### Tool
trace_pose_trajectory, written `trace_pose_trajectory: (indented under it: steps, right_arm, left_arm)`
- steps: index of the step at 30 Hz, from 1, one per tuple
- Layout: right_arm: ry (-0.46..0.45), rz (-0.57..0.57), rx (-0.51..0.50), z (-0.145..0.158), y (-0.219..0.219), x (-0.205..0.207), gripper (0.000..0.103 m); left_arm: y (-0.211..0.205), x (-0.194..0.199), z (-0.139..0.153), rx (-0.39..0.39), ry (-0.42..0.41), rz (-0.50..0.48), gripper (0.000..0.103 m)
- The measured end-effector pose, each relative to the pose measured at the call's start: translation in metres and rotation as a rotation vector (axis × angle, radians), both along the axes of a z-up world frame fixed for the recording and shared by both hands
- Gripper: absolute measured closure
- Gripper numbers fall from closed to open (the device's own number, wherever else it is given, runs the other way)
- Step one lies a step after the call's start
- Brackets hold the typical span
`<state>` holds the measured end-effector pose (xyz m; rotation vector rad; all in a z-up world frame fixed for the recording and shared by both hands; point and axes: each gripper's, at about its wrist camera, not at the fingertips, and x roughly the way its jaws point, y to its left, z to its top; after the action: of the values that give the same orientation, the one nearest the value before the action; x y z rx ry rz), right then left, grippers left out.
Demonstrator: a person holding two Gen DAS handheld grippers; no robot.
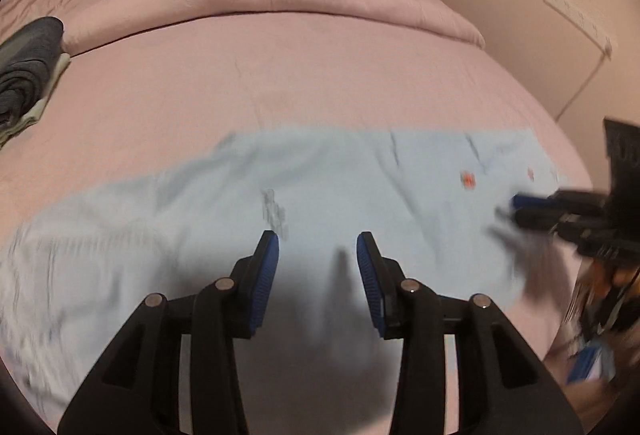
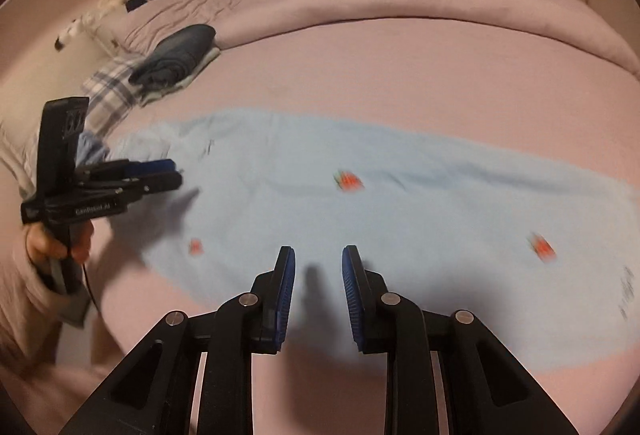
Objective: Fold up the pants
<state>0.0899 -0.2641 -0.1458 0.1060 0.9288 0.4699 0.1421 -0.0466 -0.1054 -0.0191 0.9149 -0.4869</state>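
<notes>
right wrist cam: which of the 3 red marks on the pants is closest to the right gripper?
The lower-left red mark on the pants, by their near edge. It sits just left of the right gripper; the middle mark lies farther up and the third far right.

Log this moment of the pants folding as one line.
pants: flat on bed | left gripper: open, empty | right gripper: open, empty | fold: not yet begun

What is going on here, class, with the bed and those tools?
A person is folding light blue pants laid flat across a pink bed. The left hand-held gripper and the right hand-held gripper both hover open above the fabric, holding nothing. A dark folded pile sits farther back.
</notes>
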Motion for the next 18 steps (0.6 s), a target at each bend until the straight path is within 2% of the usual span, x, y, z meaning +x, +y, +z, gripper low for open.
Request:
trace_pose_trajectory:
  steps: [4, 7, 8, 9, 10, 12, 14, 17, 18]
  right_arm:
    - [0.043, 0.003, 0.063, 0.000, 0.031, 0.042, 0.077]
    - [0.082, 0.044, 0.102, 0.002, 0.055, 0.067, 0.077]
    - [0.094, 0.061, 0.107, 0.002, 0.065, 0.077, 0.077]
    - [0.102, 0.071, 0.105, 0.002, 0.074, 0.085, 0.077]
    - [0.109, 0.089, 0.105, 0.003, 0.088, 0.097, 0.077]
    - [0.112, 0.126, 0.125, 0.006, 0.108, 0.112, 0.077]
    - [0.129, 0.158, 0.147, 0.009, 0.122, 0.126, 0.075]
    - [0.191, 0.175, 0.110, 0.004, 0.151, 0.149, 0.068]
    - [0.232, 0.184, 0.092, -0.003, 0.156, 0.154, 0.068]
  left_arm:
    - [-0.006, 0.037, 0.004, -0.061, 0.022, 0.059, 0.064]
    - [0.010, 0.052, -0.017, 0.036, 0.088, 0.148, 0.066]
    - [0.018, 0.053, -0.028, 0.054, 0.109, 0.158, 0.077]
    - [0.028, 0.050, -0.029, 0.031, 0.081, 0.166, 0.089]
    - [0.036, 0.047, -0.028, 0.032, 0.083, 0.179, 0.094]
    - [0.050, 0.041, -0.024, 0.025, 0.082, 0.200, 0.093]
    - [0.067, 0.030, -0.017, 0.052, 0.063, 0.207, 0.094]
    - [0.078, 0.017, -0.013, 0.078, 0.039, 0.205, 0.088]
    - [0.082, 0.014, -0.013, 0.112, 0.024, 0.225, 0.081]
